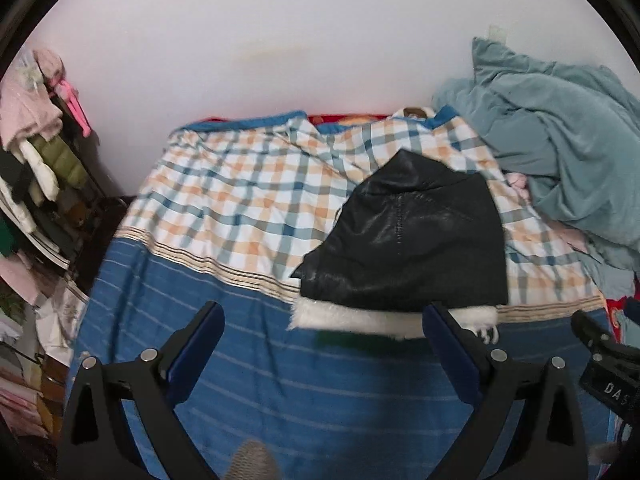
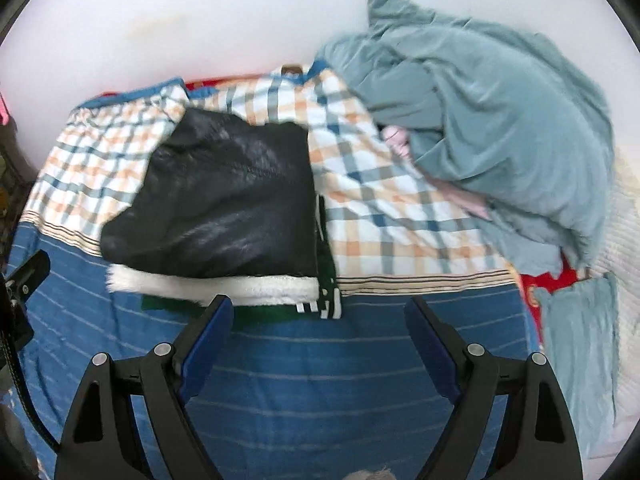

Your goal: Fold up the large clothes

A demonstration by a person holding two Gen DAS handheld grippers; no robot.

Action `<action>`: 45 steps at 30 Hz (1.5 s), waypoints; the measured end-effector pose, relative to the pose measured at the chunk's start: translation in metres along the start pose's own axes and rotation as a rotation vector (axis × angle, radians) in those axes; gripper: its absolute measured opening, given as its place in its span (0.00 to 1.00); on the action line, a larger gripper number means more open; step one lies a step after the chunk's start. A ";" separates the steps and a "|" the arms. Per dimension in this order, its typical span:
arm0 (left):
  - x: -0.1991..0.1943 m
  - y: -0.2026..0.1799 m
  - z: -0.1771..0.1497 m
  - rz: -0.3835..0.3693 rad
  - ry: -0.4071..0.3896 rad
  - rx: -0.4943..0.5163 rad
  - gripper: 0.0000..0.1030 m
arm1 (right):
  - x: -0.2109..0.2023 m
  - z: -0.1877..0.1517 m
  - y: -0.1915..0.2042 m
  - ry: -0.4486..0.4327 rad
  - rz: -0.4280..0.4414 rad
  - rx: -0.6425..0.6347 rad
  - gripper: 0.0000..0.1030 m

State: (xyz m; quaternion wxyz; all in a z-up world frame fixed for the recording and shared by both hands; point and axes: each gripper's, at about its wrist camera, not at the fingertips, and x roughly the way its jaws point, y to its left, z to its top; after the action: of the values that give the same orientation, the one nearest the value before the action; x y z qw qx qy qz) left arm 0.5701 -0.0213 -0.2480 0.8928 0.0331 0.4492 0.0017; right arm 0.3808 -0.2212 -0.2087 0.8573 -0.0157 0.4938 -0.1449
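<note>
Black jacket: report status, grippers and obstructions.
Left gripper and right gripper open, empty, above the bed. Black jacket folded, white fleece lining showing, atop a green garment. Teal blanket heaped beside it, apart.

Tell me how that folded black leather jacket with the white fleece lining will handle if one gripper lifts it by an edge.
The black jacket looks thick and creased, so it is probably heavy for its size and semi-stiff. Lifted by one edge, its folded layers would likely sag open. The shiny surface may slip between pads; the fleece lining should give better grip.
</note>
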 end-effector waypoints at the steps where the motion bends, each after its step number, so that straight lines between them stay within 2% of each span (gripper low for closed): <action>1: -0.016 0.002 -0.001 -0.004 -0.007 0.000 0.98 | -0.021 -0.003 -0.003 -0.015 -0.004 0.002 0.86; 12: -0.191 0.011 -0.024 -0.065 -0.086 0.014 0.98 | -0.239 -0.052 -0.038 -0.154 -0.015 0.065 0.86; 17: -0.247 0.017 -0.034 -0.079 -0.112 0.003 0.98 | -0.320 -0.079 -0.051 -0.211 -0.033 0.068 0.86; 24: -0.303 0.018 -0.051 -0.100 -0.148 0.019 0.98 | -0.402 -0.114 -0.065 -0.270 -0.035 0.080 0.86; 32: -0.342 0.024 -0.065 -0.109 -0.194 0.025 0.98 | -0.455 -0.141 -0.072 -0.319 -0.034 0.090 0.86; 40: -0.358 0.023 -0.074 -0.082 -0.156 0.040 0.98 | -0.470 -0.141 -0.073 -0.292 0.002 0.064 0.86; 45: -0.368 0.027 -0.077 -0.053 -0.174 0.031 0.98 | -0.479 -0.139 -0.074 -0.298 0.012 0.051 0.87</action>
State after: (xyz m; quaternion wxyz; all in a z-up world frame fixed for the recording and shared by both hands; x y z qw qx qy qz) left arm 0.2898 -0.0017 0.0033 0.9275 0.0351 0.3709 -0.0318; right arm 0.0199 -0.1498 0.1357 0.9220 -0.0124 0.3574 -0.1483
